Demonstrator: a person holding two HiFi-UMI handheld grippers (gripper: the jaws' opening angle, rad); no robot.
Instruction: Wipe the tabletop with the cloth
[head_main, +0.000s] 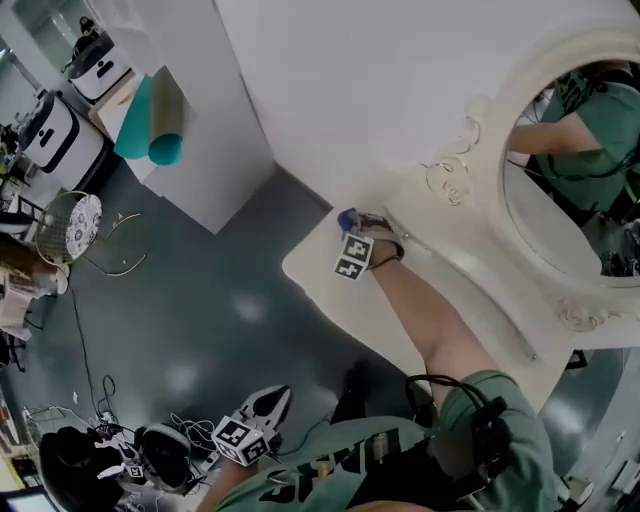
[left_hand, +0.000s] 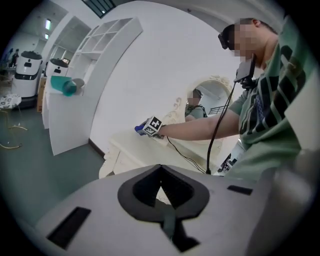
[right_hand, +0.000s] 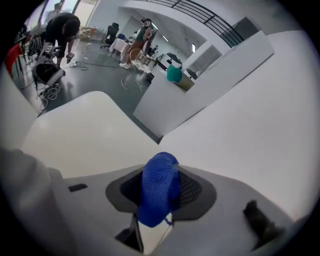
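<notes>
— Where's the cloth (right_hand: 159, 187)?
— Pinched tight in the right tongs (right_hand: 161, 172), at the counter's (head_main: 325, 285) far corner.
— And the left tongs (left_hand: 160, 170)?
— Closed, empty, well off the counter.

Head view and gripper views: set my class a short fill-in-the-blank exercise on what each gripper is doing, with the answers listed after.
1. The right gripper is shut on a ____ cloth.
2. The left gripper, its jaws together, holds ____.
3. The cloth is held over the cream ____, beside an ornate oval mirror.
Answers: blue; nothing; tabletop.
</notes>
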